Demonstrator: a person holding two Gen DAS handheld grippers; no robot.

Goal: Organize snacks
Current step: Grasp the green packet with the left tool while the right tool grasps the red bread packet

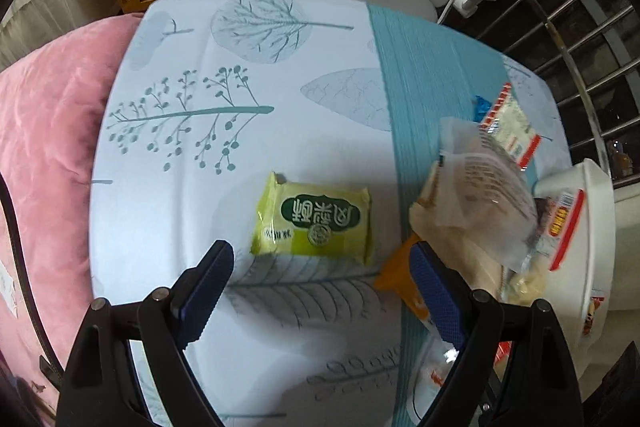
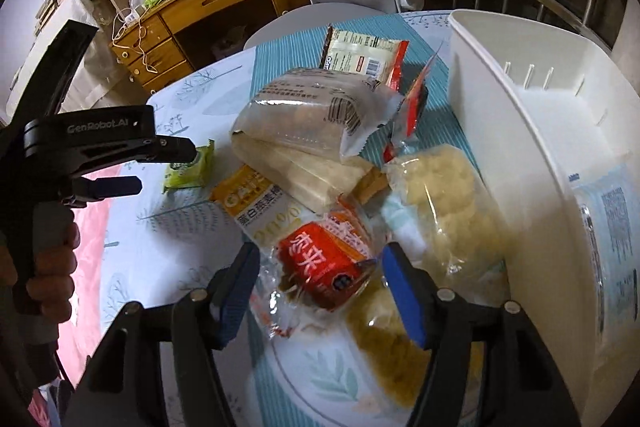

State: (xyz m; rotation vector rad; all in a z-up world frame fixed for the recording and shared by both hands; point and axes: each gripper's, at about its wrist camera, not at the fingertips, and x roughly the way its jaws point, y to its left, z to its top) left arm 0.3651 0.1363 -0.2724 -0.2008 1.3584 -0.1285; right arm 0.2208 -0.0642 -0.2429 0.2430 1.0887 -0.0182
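both grippers gape, ridged blue pads point(image 1: 208, 283) above crinkly plastic snack packets point(image 2: 328, 267).

Bin point(image 2: 520, 131) cut off; contents unclear.

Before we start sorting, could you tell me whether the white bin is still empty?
Not empty: the white bin already holds a clear printed packet against its wall; the remaining snacks lie outside on the table.
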